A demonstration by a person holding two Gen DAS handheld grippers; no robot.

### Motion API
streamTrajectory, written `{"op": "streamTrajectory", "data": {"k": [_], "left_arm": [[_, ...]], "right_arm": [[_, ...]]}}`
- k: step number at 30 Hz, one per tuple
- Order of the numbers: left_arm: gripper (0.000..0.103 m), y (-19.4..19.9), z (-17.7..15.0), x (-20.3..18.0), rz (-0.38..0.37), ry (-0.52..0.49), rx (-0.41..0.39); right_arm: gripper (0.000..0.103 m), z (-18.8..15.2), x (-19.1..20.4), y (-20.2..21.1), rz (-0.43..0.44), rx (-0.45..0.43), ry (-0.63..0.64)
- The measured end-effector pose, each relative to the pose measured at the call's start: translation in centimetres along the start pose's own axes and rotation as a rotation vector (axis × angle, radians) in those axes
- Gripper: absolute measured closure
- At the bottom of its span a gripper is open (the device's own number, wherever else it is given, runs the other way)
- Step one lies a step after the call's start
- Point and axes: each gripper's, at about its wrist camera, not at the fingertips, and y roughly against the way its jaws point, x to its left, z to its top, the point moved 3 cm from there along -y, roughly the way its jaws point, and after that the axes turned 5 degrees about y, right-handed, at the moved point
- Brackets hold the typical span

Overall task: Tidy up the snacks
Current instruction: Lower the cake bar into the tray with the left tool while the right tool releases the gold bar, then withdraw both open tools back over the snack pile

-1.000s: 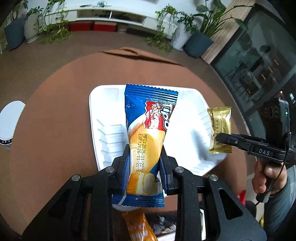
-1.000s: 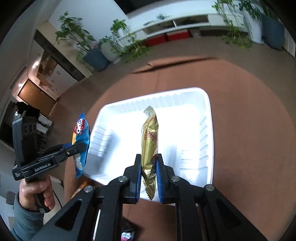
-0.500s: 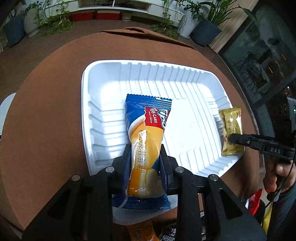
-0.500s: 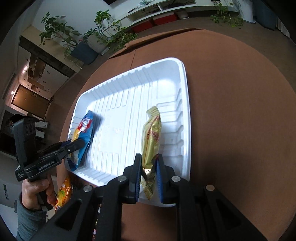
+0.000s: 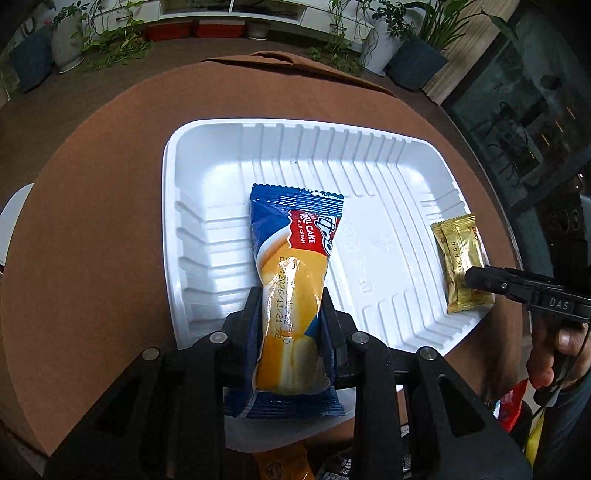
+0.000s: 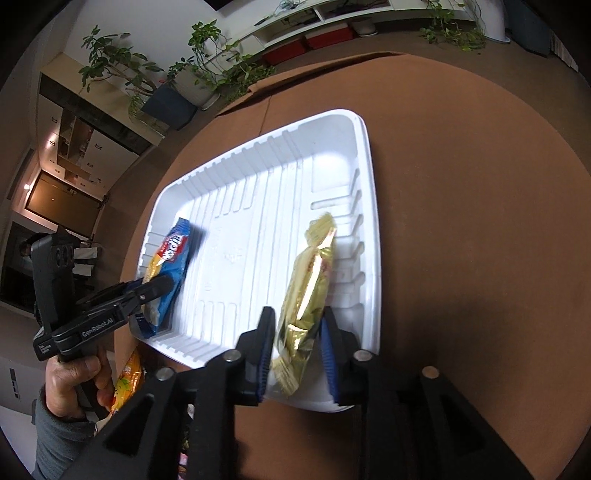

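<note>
A white foam tray [image 5: 280, 147] [image 6: 258, 162] lies on the round brown table. My left gripper [image 5: 290, 317] has its jaws a little apart around a blue and orange roll cake packet [image 5: 295, 266], which lies in the tray's left side; the packet also shows in the right wrist view [image 6: 168, 262]. My right gripper [image 6: 297, 334] has its jaws apart around a gold snack packet [image 6: 308, 288], which rests against the tray's right wall. The gold packet [image 5: 460, 258] also shows in the left wrist view.
An orange snack packet [image 5: 280, 463] [image 6: 127, 384] and other wrappers lie below the tray's near edge. A red packet [image 5: 511, 406] is at the right. Potted plants [image 5: 402, 44] and a low shelf [image 5: 236, 14] stand beyond the table.
Both packets came down into the tray. Both grippers' jaws have widened, so the packets now lie loose between them.
</note>
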Motion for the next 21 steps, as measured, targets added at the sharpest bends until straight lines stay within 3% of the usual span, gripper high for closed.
{"op": "streamTrajectory", "data": {"k": [5,7,9,11,15,16,20,21], "left_arm": [[0.075,1.4,-0.2,-0.2,-0.01,-0.001,-0.029],[0.07,2.3,-0.2,-0.3,-0.016,0.0,-0.045],[0.048,3.6,-0.4,-0.5,-0.023,-0.003,-0.074],[0.042,5.3,-0.6,-0.5,-0.024,-0.004,-0.111],[0.029,9.4,-1.6,0.0,-0.052,0.02,-0.194],[0.028,10.5,-2.2,0.2,-0.058,0.024,-0.215],[0.001,13.7,-5.4,0.8,-0.113,0.052,-0.266],[0.001,14.4,-6.9,1.0,-0.128,0.064,-0.279]], "right_arm": [[0.05,0.2,0.6,0.9,0.014,-0.029,0.019],[0.038,0.3,0.8,1.6,0.005,-0.045,0.021],[0.038,0.4,0.9,2.8,0.018,-0.069,0.017],[0.036,0.3,1.2,4.3,0.022,-0.103,0.022],[0.023,-1.0,2.4,8.8,0.016,-0.213,0.059],[0.018,-1.7,2.9,10.0,0.026,-0.244,0.069],[0.007,-5.8,5.0,14.3,0.089,-0.389,0.106],[0.003,-7.3,5.7,15.2,0.112,-0.428,0.117]]}}
